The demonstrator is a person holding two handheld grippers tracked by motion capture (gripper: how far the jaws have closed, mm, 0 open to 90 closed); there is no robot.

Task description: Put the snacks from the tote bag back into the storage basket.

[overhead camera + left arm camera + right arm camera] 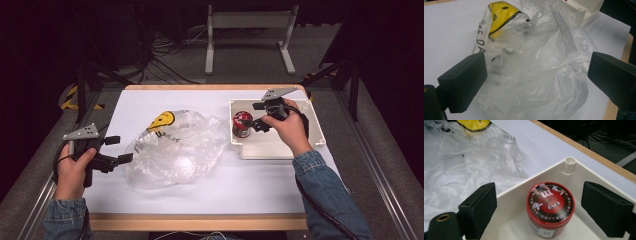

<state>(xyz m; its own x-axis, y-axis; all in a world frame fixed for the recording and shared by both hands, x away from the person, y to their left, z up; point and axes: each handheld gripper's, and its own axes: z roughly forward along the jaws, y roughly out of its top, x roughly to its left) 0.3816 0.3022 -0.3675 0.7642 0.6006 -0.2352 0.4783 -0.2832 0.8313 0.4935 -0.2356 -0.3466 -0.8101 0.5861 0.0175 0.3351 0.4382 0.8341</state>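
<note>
One red candy tub (550, 208) stands in the white bin's (280, 150) left corner; the right gripper (253, 121), jaws wide, could tip it by clipping its lid.

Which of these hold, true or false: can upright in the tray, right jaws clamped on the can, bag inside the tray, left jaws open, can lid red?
1. The can stands upright in the white tray. True.
2. The right gripper is clamped on the can. False: its jaws stand apart from the can on either side.
3. The plastic bag lies inside the tray. False: it lies on the table beside the tray.
4. The left gripper is open. True.
5. The can's lid is red. True.
</note>
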